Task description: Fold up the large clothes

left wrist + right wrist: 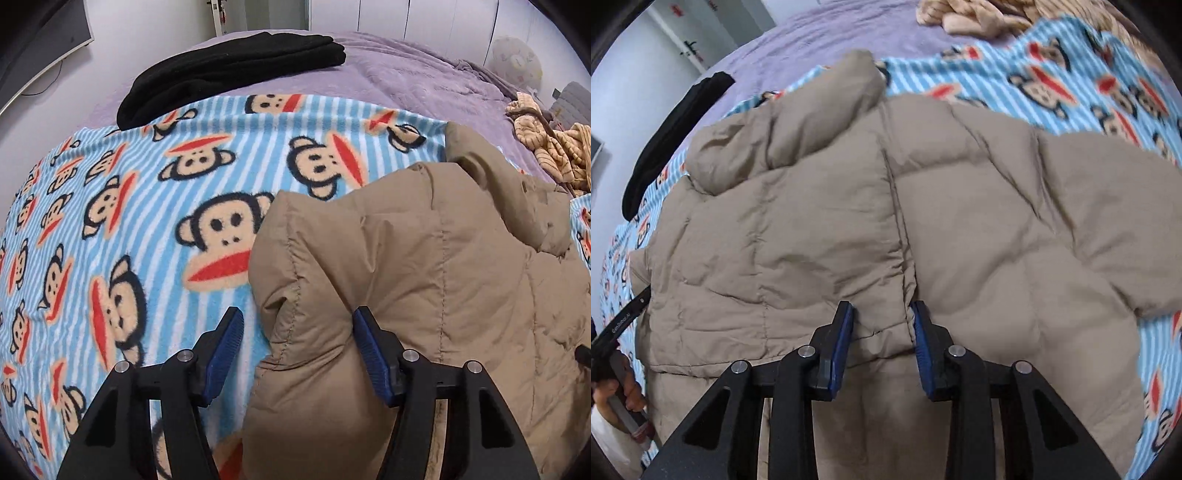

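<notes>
While both tools stand spread over the tan jacket (849,221), the right tool (882,325) should pinch its hem fully before lifting; the left tool (297,343) should match.

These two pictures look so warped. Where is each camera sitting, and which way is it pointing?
Left wrist: rides on the left gripper, looking forward along its open blue-padded fingers at the tan puffer jacket's edge, the monkey blanket and a folded black garment.
Right wrist: rides on the right gripper, fingers astride the jacket's hem; a hand holding the other gripper shows at left.
Shared: jacket, blanket, black garment, purple bedspread.
</notes>
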{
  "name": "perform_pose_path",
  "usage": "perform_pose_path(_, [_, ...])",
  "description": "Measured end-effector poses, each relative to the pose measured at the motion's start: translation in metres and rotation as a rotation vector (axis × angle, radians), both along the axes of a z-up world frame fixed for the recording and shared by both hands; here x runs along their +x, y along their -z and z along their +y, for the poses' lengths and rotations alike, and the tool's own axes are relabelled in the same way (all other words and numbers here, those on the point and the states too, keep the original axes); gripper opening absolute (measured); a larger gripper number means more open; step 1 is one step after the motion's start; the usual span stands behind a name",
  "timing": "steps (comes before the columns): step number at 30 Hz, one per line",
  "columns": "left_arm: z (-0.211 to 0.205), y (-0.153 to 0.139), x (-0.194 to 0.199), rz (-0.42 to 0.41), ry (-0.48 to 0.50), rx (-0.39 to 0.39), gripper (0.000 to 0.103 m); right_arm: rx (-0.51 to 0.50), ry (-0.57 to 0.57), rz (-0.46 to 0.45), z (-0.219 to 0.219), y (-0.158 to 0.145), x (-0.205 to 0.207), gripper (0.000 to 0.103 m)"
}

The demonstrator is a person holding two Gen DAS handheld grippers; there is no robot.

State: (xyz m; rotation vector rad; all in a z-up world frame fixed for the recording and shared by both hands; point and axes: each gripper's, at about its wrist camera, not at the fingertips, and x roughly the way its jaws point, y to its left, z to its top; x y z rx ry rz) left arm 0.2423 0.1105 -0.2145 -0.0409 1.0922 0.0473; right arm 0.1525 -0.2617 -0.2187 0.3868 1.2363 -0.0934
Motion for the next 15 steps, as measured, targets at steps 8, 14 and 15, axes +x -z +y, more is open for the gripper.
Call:
perform_pose_path(8, [-0.002, -0.006, -0.003, 0.014, -0.008, 0.03, 0.068, -0.049, 0.077, 0.011, -0.023, -0.013, -0.031, 0.034])
perform_pose_path(14, [-0.012, -0.038, -0.029, -0.014, 0.04, 0.046, 0.068, 0.106, 0.121, -0.018, -0.045, -0.025, -0.054, 0.049])
perform_pose_path(15, [-0.017, -0.042, -0.035, -0.01, 0.057, 0.045, 0.068, 0.138, 0.129, -0.02, -0.048, -0.026, -0.058, 0.052])
